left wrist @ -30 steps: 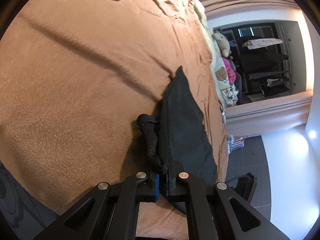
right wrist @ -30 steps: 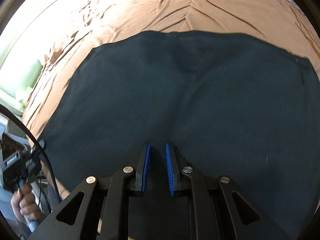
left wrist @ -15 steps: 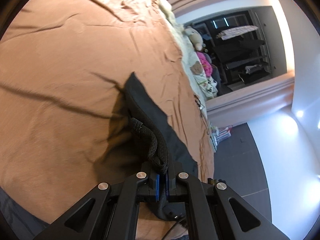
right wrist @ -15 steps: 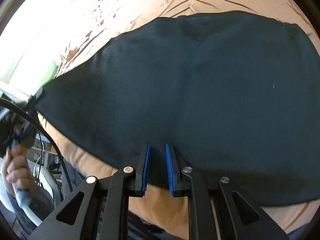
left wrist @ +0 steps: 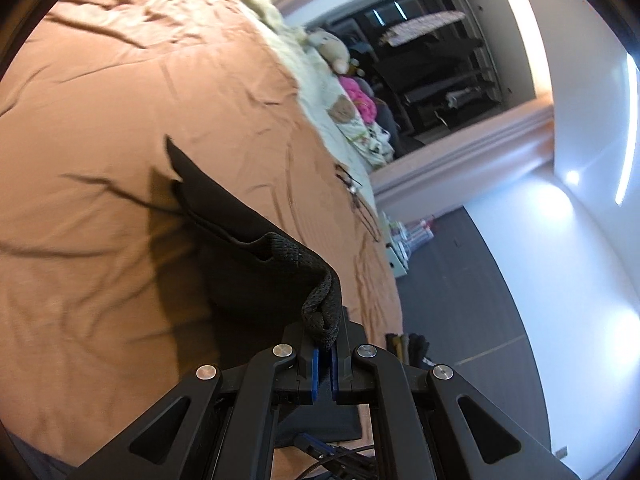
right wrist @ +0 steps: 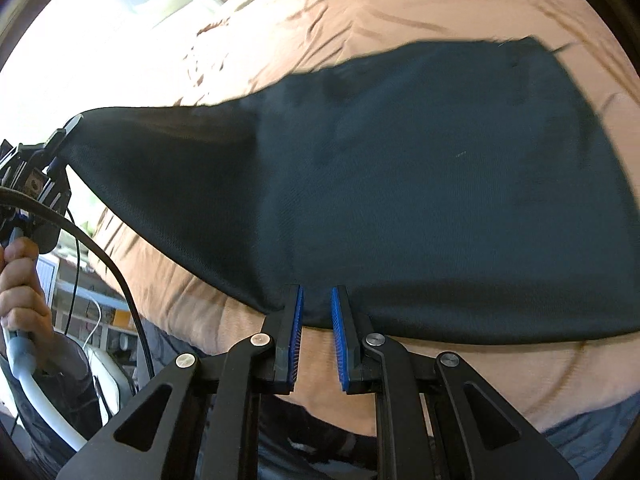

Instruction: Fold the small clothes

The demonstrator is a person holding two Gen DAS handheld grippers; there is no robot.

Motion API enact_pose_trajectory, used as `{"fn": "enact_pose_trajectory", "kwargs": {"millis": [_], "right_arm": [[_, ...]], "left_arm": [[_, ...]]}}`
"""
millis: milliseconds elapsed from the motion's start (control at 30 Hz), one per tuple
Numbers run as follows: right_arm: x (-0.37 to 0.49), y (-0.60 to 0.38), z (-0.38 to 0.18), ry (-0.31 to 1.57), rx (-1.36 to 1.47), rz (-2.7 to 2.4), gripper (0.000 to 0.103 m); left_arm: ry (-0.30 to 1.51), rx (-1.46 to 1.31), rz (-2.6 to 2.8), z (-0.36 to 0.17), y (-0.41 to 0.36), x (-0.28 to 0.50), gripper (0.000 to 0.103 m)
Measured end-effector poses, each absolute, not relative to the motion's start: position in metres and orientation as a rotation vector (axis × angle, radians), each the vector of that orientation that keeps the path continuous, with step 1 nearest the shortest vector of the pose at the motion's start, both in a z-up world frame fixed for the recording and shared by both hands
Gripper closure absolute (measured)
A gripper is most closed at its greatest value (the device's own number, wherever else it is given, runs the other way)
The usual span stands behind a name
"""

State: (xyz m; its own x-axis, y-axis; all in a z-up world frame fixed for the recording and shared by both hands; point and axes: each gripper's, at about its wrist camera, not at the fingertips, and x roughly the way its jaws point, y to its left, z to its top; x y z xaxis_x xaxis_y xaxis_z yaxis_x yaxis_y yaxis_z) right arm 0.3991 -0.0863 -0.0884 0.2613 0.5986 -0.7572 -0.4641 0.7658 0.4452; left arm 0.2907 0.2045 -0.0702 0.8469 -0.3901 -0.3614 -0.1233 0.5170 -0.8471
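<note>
A black knit garment point(right wrist: 400, 200) lies spread on the brown bedspread point(right wrist: 360, 12). My left gripper point(left wrist: 325, 354) is shut on its bunched corner point(left wrist: 320, 304) and lifts that corner off the bed; the cloth point(left wrist: 240, 232) runs away from it, taut. In the right wrist view the left gripper point(right wrist: 60, 140) shows at the far left, holding the raised corner. My right gripper point(right wrist: 317, 312) is open, its blue pads point(right wrist: 298, 320) on either side of the garment's near hem, not closed on it.
The bedspread point(left wrist: 100, 120) is wrinkled. Stuffed toys and folded clothes point(left wrist: 352, 92) lie along the bed's far side. A dark wardrobe opening point(left wrist: 432, 64) and grey floor point(left wrist: 460, 280) are beyond. A person's hand point(right wrist: 20, 280) and cables are at the left.
My left gripper has lifted the garment corner higher and pulled it out, so the cloth hangs taut. My right gripper has drawn back to the near hem and opened slightly wider.
</note>
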Motion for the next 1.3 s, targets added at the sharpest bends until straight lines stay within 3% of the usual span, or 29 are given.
{"fn": "enact_pose_trajectory", "kwargs": {"millis": [400, 567, 1300], "right_arm": [[0.386, -0.173, -0.050, 0.886, 0.190, 0.591, 0.088], [0.371, -0.195, -0.042, 0.810, 0.190, 0.580, 0.042], [0.344, -0.277, -0.067, 0.850, 0.305, 0.468, 0.040]], "left_arm": [[0.627, -0.933, -0.327, -0.045, 0.135, 0.336, 0.100], [0.665, -0.902, -0.370, -0.045, 0.110, 0.353, 0.100], [0.883, -0.784, -0.548, -0.082, -0.029, 0.407, 0.100]]}}
